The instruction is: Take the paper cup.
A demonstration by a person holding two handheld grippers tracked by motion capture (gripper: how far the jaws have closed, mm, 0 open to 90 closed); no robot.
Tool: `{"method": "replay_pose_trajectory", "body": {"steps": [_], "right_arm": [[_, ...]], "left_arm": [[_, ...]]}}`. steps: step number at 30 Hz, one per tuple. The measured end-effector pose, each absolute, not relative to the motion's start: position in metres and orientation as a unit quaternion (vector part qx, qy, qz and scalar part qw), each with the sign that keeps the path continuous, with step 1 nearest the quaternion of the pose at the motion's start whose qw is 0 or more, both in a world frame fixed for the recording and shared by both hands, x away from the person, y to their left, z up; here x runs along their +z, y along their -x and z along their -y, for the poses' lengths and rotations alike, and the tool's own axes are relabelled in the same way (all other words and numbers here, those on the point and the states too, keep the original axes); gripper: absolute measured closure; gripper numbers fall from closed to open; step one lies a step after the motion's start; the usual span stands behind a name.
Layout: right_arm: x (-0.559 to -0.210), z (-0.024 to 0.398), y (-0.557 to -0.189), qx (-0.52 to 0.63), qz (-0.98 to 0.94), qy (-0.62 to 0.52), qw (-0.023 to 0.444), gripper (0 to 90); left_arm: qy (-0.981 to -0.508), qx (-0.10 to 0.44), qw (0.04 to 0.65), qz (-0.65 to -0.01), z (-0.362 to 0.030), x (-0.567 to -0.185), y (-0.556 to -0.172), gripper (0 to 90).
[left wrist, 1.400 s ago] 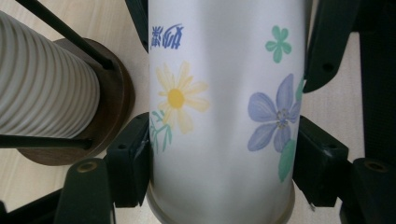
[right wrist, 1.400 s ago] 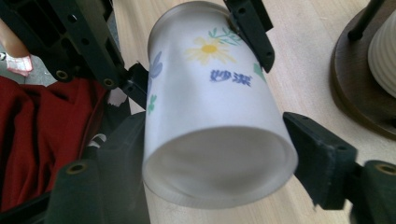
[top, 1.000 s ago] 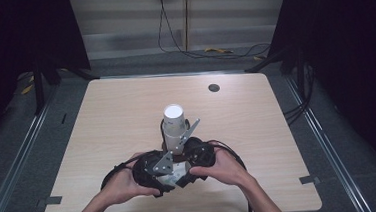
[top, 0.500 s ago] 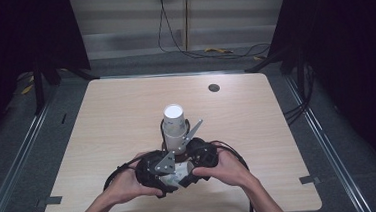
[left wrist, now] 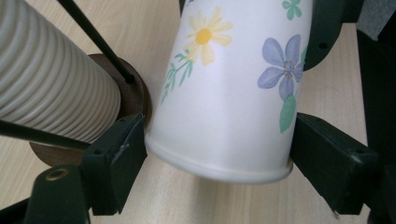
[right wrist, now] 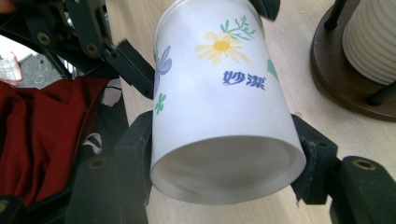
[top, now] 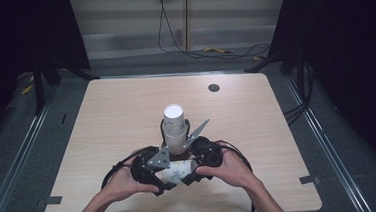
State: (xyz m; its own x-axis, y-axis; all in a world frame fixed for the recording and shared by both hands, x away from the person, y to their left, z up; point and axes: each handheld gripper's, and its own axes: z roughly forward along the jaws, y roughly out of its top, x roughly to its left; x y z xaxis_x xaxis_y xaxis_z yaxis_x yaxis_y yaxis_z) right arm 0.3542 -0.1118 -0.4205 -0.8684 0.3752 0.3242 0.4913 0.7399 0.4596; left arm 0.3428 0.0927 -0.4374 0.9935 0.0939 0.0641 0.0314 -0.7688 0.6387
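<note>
My right claw (right wrist: pixel 224 154) clamps the flowered cup (right wrist: pixel 219 102) just beside the cup stand (right wrist: pixel 345 88); left claw (left wrist: pixel 210 154) has just been opening around it, so I'll back out straight.

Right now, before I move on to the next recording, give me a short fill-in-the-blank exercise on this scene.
1. The paper cup between the two grippers is printed with ____.
2. The right gripper is ____ on that cup.
3. The ribbed cup stack stands on a round ____ base.
4. The table top is made of light ____.

Missing words: flowers; shut; wooden; wood
</note>
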Motion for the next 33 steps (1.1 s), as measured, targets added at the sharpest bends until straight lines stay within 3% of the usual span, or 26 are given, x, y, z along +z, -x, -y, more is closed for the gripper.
{"method": "replay_pose_trajectory", "body": {"steps": [33], "right_arm": [[-0.423, 0.145, -0.35, -0.366, 0.891, 0.261, 0.07, 35.7]], "left_arm": [[-0.875, 0.025, 0.464, -0.137, -0.134, -0.437, -0.352, 16.2]]}}
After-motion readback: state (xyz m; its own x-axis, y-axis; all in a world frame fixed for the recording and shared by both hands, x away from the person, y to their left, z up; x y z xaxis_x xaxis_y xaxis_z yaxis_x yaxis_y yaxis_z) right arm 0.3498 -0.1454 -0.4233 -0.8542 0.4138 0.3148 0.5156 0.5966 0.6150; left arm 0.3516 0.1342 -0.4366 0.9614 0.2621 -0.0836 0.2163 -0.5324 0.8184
